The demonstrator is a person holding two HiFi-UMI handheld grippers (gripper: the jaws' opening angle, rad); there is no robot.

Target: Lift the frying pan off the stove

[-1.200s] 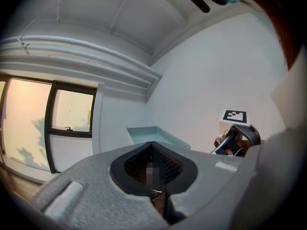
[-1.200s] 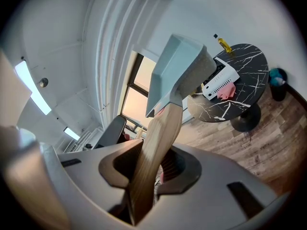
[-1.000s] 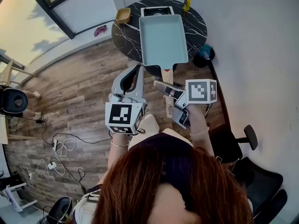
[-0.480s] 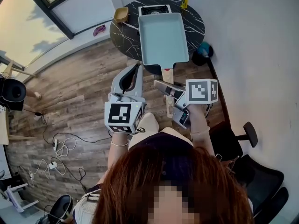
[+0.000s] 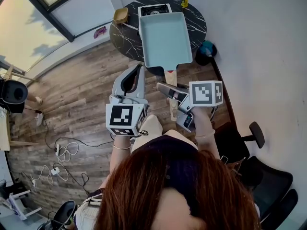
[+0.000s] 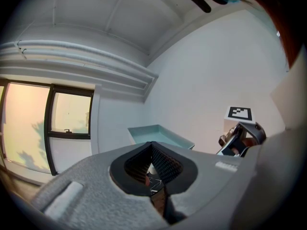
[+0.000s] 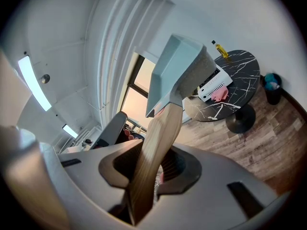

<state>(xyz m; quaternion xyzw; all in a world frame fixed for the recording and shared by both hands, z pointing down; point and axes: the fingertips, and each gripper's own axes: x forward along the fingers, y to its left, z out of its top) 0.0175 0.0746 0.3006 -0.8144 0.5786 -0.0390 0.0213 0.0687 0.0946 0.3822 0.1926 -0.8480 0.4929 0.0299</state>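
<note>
Frying pan point(image 5: 165, 40): you have it up in the air, its pale blue tray out over the near half of the round table point(image 5: 125, 33).
Stove point(image 5: 156, 9): it sits on the far side of the table. The right gripper view shows it well below the pan, so I judge the pan to be clear of it.
Long axis: the wooden handle point(image 5: 172, 78) runs straight from the tray back towards you, far to near.
Right gripper point(image 5: 169, 95): its jaws are partly closed and clamped across the handle near its near end, so all the pan's weight lies on the far side of your grip.
Left gripper point(image 5: 137, 75): its jaws are together with nothing between them. It is just left of the handle and not touching it.
Nearer hand: the right one carries the pan, so watch for the far end dipping.
</note>
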